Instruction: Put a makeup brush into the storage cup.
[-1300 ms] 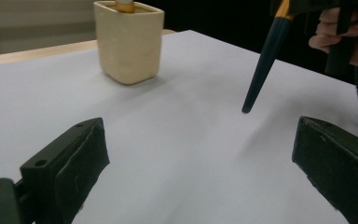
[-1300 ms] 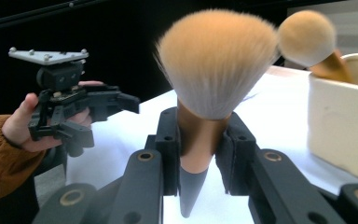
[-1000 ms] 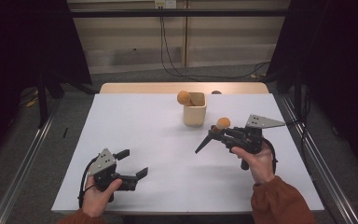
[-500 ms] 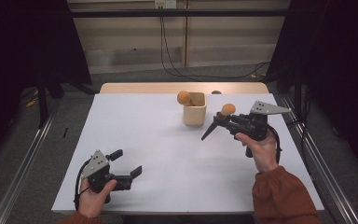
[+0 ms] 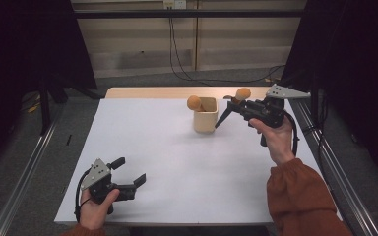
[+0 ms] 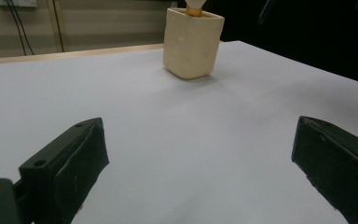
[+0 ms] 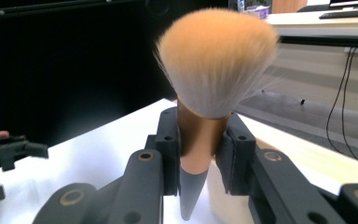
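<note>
Jaws of my right gripper (image 7: 200,149) clamp copper ferrule of makeup brush (image 7: 214,70); bristles up, pointed handle tip hanging below pads. I hold it raised, just right of cream cup (image 5: 205,114), far side of table (image 5: 177,162). Left gripper (image 5: 128,178) low at near edge, jaws wide, nothing between. Brush I judge light; bristles soft, easily splayed; ferrule stiff, smooth, maybe slippery, so best hold is right there. Cup already holds second brush (image 5: 194,103), head above rim.

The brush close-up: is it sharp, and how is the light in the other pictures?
Right gripper view: the makeup brush looks soft at its bristle tips, background dark. Left gripper view: evenly lit table, faint shadow under the cup. High view: bright tabletop, dark surroundings.
</note>
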A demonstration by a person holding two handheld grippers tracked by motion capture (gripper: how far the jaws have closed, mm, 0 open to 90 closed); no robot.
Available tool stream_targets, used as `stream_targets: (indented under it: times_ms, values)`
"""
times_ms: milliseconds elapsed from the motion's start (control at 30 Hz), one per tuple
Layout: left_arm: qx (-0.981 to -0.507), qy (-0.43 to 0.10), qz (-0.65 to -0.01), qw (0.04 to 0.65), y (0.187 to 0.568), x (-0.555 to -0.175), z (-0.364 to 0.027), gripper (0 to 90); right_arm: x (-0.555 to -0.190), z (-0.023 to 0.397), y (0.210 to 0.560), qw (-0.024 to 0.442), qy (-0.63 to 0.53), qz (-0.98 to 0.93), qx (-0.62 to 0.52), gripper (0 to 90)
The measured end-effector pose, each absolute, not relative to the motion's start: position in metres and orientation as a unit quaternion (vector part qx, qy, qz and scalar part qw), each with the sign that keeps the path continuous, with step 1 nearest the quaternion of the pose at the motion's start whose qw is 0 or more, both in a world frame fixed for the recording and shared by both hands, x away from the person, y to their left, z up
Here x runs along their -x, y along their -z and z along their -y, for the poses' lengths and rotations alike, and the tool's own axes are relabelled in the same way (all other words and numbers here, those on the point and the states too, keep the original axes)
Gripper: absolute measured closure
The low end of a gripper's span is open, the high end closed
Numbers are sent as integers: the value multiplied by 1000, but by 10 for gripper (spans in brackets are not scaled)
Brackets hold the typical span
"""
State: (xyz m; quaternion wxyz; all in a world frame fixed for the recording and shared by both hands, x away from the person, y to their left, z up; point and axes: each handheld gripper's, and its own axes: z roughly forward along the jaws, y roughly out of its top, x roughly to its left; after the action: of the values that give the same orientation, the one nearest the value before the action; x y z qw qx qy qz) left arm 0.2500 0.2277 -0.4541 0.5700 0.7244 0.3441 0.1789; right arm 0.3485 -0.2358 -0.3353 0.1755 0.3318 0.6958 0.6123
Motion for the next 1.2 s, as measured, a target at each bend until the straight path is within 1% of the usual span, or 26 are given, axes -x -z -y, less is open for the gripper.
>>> stream_targets:
  times_ms: [700,867,1200]
  values:
    - [-728,-180,-345,564,455,-246,-234,33,-398,226,308,214,-587,-699,-346,722]
    - [-727,-178,-345,566,455,-246,-233,33,-407,218,311,217,-574,-708,-349,722]
    - [-727,-182,-347,564,455,-246,-233,33,-424,208,329,219,-550,-721,-361,722]
